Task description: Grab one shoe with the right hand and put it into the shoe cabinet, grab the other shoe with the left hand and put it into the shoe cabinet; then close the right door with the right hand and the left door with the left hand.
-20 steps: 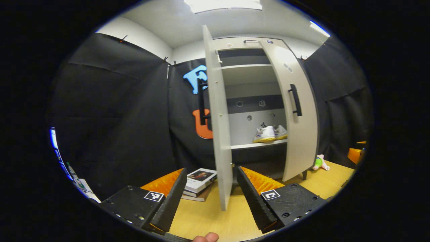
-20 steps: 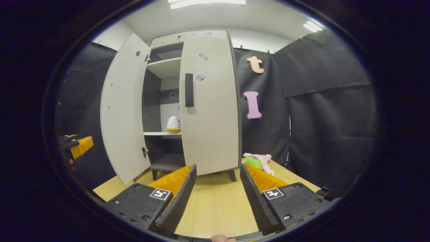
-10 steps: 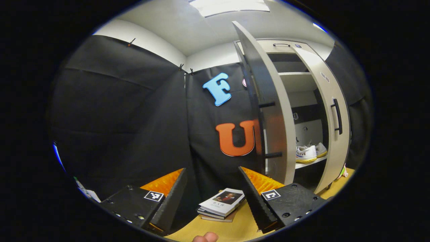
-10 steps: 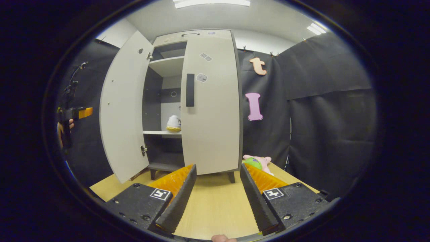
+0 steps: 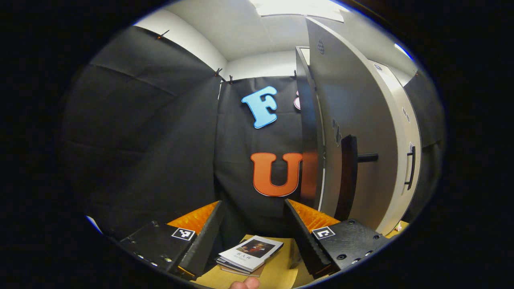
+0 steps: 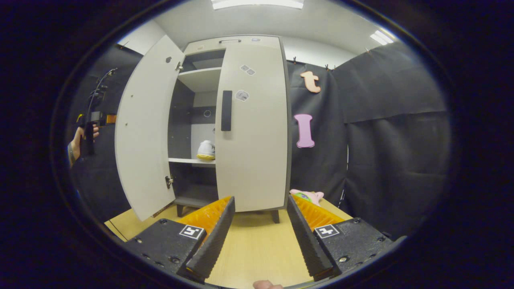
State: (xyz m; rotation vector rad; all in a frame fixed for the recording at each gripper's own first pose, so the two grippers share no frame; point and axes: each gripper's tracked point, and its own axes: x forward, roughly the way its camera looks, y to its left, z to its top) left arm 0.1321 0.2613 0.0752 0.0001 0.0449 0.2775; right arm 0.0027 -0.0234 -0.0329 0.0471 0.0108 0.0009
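The pale shoe cabinet (image 6: pixel 237 40) stands on the wooden table. Its right door (image 6: pixel 253 140) lies against the front, and its left door (image 6: pixel 144 128) stands wide open. One white shoe with a yellow sole (image 6: pixel 206 150) shows on the middle shelf in the gap between them. My right gripper (image 6: pixel 257 237) is open and holds nothing, low over the table in front of the right door. My left gripper (image 5: pixel 253 237) is open with nothing in it, facing the outer side of the left door (image 5: pixel 361 132), whose black handle (image 5: pixel 347 176) is just right of its fingers. Farther off, a hand holds the left gripper (image 6: pixel 105 118) behind that door.
A stack of books (image 5: pixel 251 253) lies on the table beneath my left gripper. A pink and green plush toy (image 6: pixel 307 195) lies by the cabinet's right foot. The right door's handle (image 5: pixel 409 166) shows past the left door. Black cloth walls the booth close around.
My left gripper has swung left and round to the outer face of the left door, so the shelf and shoes have left its view. The right gripper has barely moved.
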